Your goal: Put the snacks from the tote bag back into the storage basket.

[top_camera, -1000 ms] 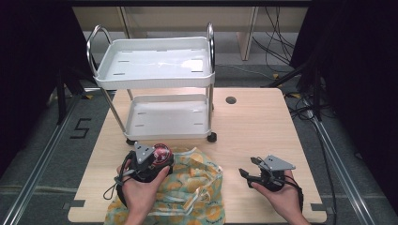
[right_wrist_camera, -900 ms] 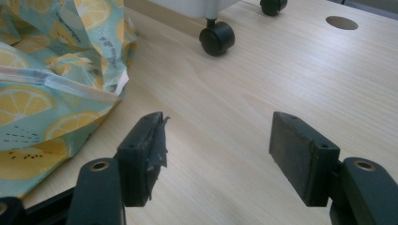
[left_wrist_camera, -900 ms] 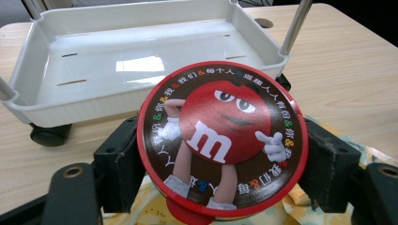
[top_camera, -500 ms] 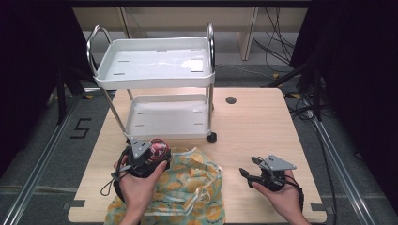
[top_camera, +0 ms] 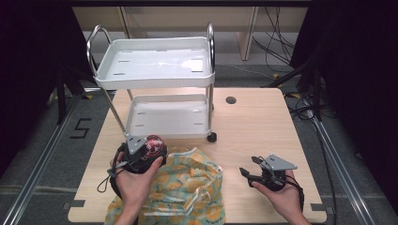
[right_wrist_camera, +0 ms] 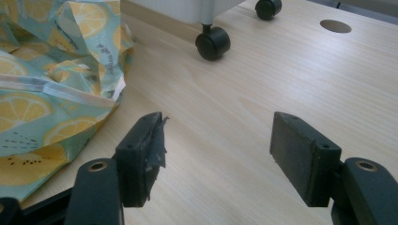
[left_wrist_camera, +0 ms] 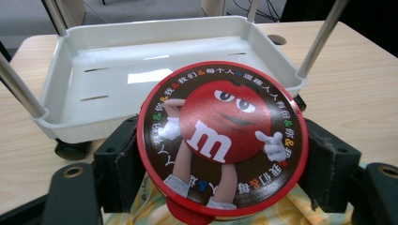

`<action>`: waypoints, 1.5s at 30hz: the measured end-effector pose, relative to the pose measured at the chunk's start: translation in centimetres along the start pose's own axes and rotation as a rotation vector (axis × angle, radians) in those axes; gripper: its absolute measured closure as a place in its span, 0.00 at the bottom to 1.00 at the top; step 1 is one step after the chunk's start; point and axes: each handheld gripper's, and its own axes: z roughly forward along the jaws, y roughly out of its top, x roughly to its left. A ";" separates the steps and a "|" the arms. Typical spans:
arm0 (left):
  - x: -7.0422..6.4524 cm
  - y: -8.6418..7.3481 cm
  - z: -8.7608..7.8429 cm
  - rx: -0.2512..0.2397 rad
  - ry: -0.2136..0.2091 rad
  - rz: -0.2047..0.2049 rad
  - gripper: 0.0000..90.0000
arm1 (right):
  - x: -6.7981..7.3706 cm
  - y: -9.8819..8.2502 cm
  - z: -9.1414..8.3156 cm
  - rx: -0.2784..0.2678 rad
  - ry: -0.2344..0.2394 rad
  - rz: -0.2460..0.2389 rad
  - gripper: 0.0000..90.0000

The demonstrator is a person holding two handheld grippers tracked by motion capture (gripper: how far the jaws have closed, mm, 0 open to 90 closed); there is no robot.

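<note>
left hand-held gripper clamped on round red candy tin, held just above lemon-print bag, white cart's lower tray right ahead. right hand-held gripper spread apart over bare table, bag alongside.

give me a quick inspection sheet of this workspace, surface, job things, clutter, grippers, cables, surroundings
surface: light wooden table with a round hole near the far edge
job's things: round red candy tin clamped between the left gripper's jaws, above the lemon-print bag; white two-shelf cart stands on the table, both shelves bare
clutter: nothing seen
grippers: left gripper shut on the tin, facing the cart's lower shelf; right gripper open, holding nothing, low over bare table beside the bag
cables: a black cable loops from the left gripper; more cables lie on the floor at the far right
surroundings: dark curtains at both sides, floor rails, a floor mark "5"
</note>
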 end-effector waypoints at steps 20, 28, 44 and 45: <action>1.1 0.4 0.5 -0.016 0.044 -0.014 0.28 | -0.1 0.0 0.0 -0.007 0.002 -0.009 0.40; 1.7 0.5 0.7 -0.014 0.062 -0.024 0.28 | -0.3 0.0 0.1 -0.024 -0.011 -0.033 0.40; 2.0 0.7 0.8 -0.021 0.101 -0.042 0.28 | -0.2 0.0 0.1 -0.015 -0.006 -0.025 0.39; 2.1 0.8 0.8 -0.023 0.104 -0.043 0.28 | -0.2 0.0 0.1 -0.015 -0.006 -0.025 0.39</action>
